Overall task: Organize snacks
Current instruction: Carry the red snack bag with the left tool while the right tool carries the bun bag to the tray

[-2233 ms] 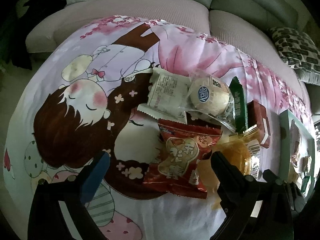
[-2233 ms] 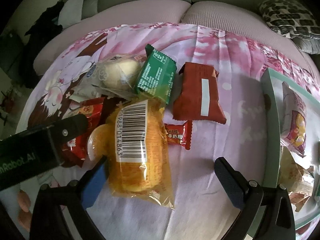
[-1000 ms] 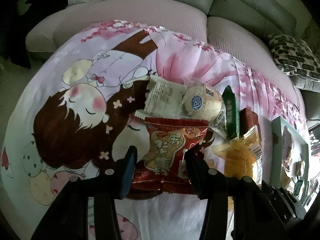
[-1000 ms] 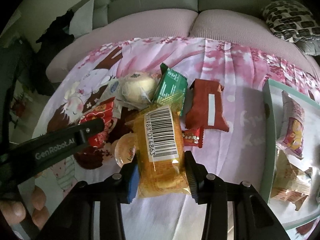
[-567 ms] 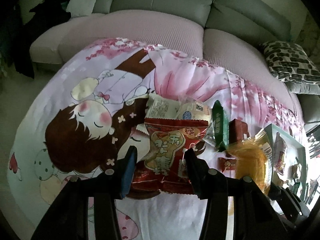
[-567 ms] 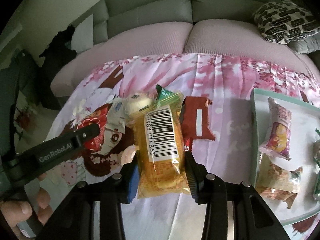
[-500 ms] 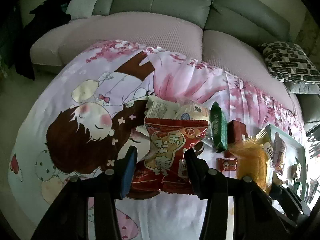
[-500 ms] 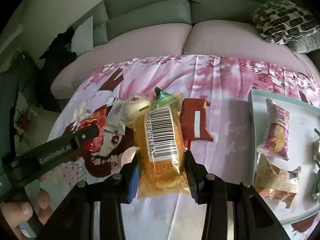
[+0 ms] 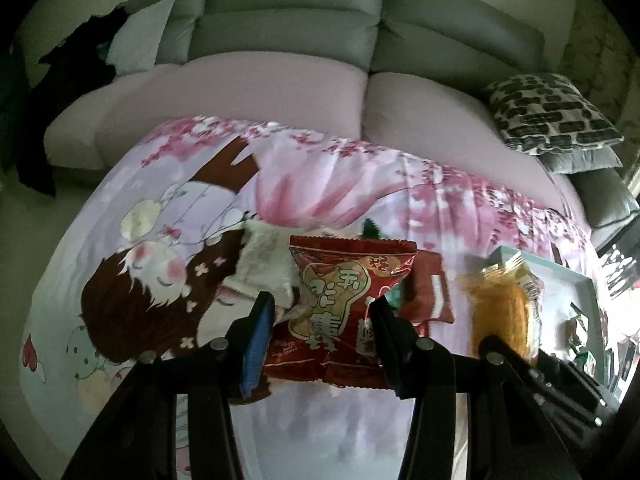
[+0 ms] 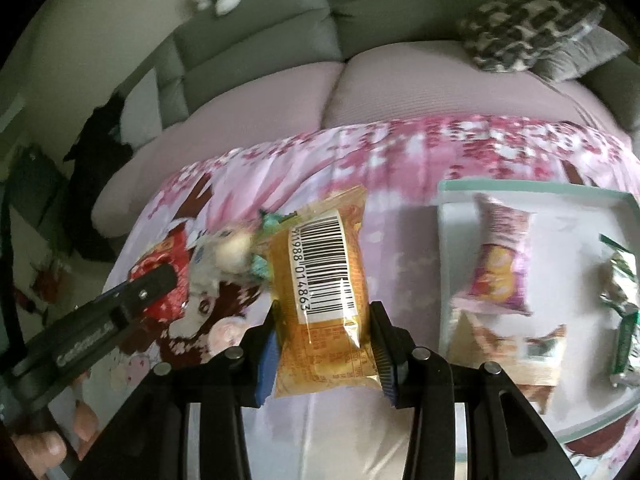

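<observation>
Both packets have come up off the cartoon-print sheet [image 9: 328, 432] since a moment ago, and the couch [image 9: 288, 32] now fills more of each view. From the left wrist, the left gripper [image 9: 320, 320] has its two fingers closed on the red snack bag [image 9: 344, 304], which hangs clear above the leftover pile: a white wrapper [image 9: 264, 268], a dark red packet [image 9: 434, 296] and a sliver of green packet [image 9: 372, 227] behind it. That view also catches the right gripper off to the side with the orange packet [image 9: 500, 312] edge-on, in front of the pale green tray [image 9: 588, 284].

From the right wrist, the right gripper [image 10: 324, 328] pinches that orange packet [image 10: 320, 304] low on its sides, barcode facing up, held above the sheet just left of the tray [image 10: 528, 188]. Only this view shows what lies in the tray: a purple-and-yellow bag [image 10: 500, 268], a tan packet [image 10: 516, 352] below it, and a silver-green wrapper [image 10: 620, 276] near the right edge. It also shows the person's fingers [image 10: 40, 444] around the left gripper's handle, and a round cream bun [image 10: 234, 254] in the pile, blurred.
</observation>
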`<state>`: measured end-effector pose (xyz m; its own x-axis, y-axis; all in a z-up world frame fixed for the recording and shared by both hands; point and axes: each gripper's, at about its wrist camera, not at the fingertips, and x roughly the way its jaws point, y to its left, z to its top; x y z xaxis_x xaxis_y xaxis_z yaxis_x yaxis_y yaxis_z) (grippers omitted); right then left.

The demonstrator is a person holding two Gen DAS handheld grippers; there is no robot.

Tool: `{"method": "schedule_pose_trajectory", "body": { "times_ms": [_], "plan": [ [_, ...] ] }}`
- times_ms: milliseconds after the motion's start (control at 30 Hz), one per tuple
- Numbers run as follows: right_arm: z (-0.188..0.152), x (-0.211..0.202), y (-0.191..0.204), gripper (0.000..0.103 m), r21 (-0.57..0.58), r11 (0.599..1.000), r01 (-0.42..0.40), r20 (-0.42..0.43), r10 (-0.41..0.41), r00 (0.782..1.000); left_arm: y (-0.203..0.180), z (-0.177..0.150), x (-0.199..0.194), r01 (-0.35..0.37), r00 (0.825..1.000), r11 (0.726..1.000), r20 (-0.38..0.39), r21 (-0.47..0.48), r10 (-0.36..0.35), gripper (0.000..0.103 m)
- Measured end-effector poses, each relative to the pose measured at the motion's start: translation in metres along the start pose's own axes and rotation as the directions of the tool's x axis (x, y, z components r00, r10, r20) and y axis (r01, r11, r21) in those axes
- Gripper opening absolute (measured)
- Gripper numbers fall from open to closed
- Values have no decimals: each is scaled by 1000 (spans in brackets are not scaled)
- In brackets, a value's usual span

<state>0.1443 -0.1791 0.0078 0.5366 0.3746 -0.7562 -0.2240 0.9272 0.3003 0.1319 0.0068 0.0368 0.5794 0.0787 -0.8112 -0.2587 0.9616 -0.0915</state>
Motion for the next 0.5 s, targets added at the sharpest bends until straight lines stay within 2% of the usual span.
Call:
{"method": "schedule_pose_trajectory", "body": {
  "times_ms": [300,500],
  "plan": [
    [9,-17,-68,44,174,983,58,27,-63,998,-49,-2,0,32,999,992,12,121,-34,50],
    [13,-34,-110,44,263,960,92,61,-112,992,-100,-8,5,91,996,967,-6,239,-92,50]
  ]
}}
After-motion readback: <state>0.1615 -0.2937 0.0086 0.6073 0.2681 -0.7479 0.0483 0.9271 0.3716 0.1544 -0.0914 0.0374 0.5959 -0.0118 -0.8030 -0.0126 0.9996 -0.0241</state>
